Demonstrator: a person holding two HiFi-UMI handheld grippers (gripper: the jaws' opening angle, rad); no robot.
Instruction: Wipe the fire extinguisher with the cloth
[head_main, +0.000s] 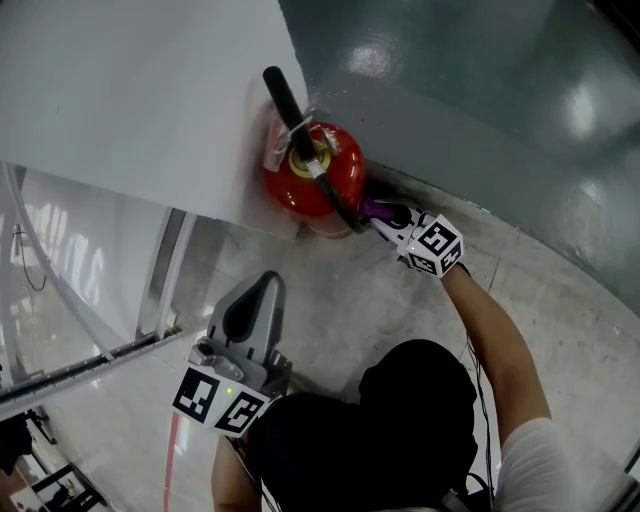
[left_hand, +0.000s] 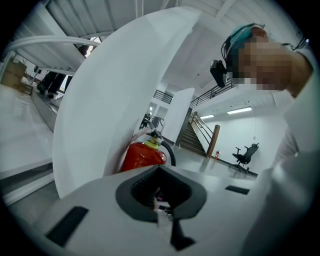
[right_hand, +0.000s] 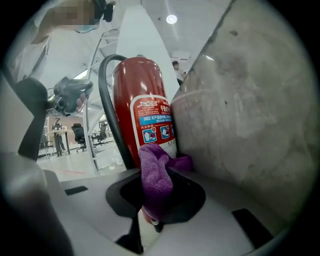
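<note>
Closest to the person, the left gripper (head_main: 258, 300) hangs back above the floor, its jaws pressed together with nothing between them. Further out, the right gripper (head_main: 388, 215) is clamped on the purple cloth (right_hand: 156, 175), and the cloth is bunched up against the lower side of the fire extinguisher (head_main: 312, 180), right under its label. The red extinguisher stands upright on the concrete floor (head_main: 370, 300), tucked in the corner between a white panel (head_main: 130, 90) and a rough grey wall (right_hand: 240, 100). Its black hose (right_hand: 106, 110) curves down one side.
</note>
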